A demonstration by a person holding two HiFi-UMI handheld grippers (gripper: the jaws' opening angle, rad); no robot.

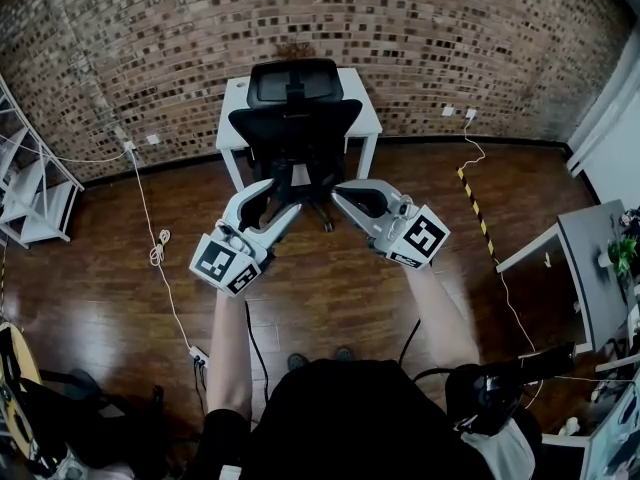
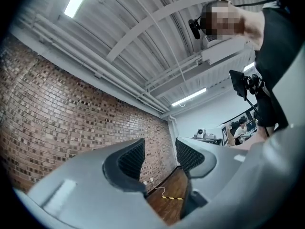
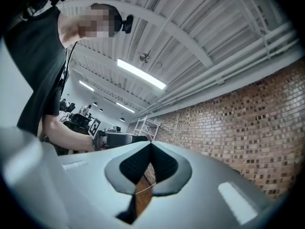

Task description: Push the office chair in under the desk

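The ribbed pads (image 2: 131, 159) of the left gripper (image 2: 160, 146) stand a narrow gap apart with nothing in it; only brick and a strip of wooden floor show through. The right gripper (image 3: 151, 146) has its tips pressed together, empty as well. Both are held out side by side in front of the person, angled in toward each other with a gap between them, and touch nothing. Their own cameras look up at ceiling and wall, so neither catches the office chair (image 1: 295, 118). From overhead, the black chair stands beyond the grippers with its back to the person, close against the white desk (image 1: 233, 103) by the brick wall (image 1: 450, 38). Its backrest covers the middle of the desktop and hides the seat, so I can't tell how far under it sits. The gripper tips overlap the chair's base and cut off most of its legs.
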